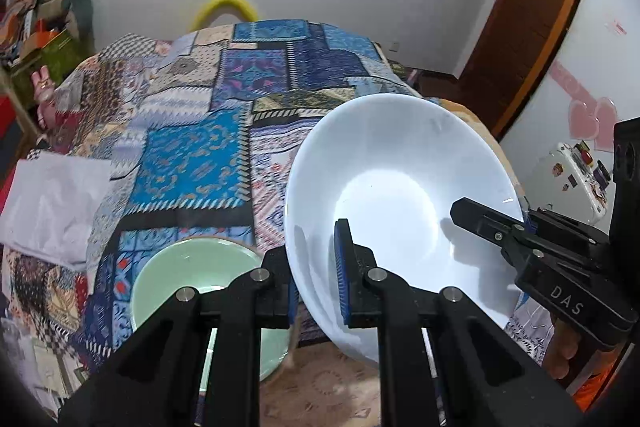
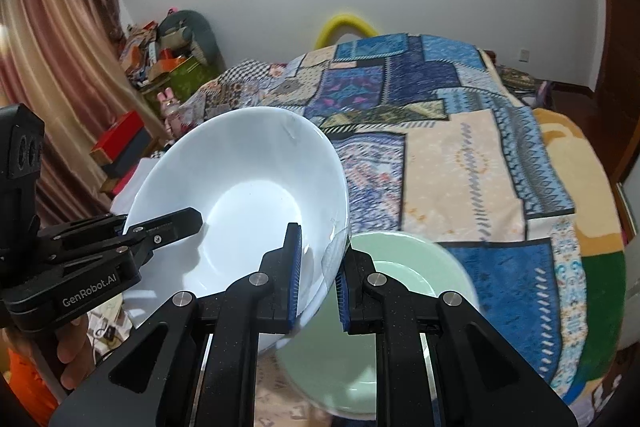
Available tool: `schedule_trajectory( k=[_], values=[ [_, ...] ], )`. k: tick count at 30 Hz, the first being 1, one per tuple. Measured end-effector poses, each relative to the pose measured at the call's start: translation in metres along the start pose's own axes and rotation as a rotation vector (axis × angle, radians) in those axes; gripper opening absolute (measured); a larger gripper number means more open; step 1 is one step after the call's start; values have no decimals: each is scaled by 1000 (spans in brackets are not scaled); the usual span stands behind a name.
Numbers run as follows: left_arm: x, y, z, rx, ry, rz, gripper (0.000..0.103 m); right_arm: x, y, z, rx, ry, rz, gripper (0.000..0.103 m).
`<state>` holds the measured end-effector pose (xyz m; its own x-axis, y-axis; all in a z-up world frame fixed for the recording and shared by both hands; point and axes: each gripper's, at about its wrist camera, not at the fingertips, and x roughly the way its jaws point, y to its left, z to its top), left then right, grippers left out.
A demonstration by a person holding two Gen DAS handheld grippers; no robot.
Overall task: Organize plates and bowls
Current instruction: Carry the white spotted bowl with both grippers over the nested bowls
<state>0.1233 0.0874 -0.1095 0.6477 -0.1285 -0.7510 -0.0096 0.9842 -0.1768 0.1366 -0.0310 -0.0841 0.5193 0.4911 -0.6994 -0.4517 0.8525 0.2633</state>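
White bowl (image 1: 400, 195) hangs tilted between my grippers, left gripper (image 1: 318, 287) and right gripper (image 2: 318, 287) each clenched on opposite rims, above a green bowl (image 2: 400, 307).

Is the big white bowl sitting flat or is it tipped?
Tipped. The white bowl is held up by both grippers, its rim slanting above the green bowl.

My black grippers' blue pads (image 2: 295, 267) meet a white bowl (image 2: 256, 163) above a pale green bowl (image 2: 404, 267); beyond the bowls, a blue-and-beige patchwork bedspread (image 2: 460, 155).
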Motion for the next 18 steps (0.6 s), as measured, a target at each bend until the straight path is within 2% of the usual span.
schedule_trajectory(
  k=[11, 18],
  values=[
    [-8, 51, -22, -57, 29, 62, 15, 33, 39, -10, -36, 70, 55, 14],
    [-7, 82, -34, -93, 55, 73, 15, 52, 61, -14, -54, 109, 77, 14]
  ],
)
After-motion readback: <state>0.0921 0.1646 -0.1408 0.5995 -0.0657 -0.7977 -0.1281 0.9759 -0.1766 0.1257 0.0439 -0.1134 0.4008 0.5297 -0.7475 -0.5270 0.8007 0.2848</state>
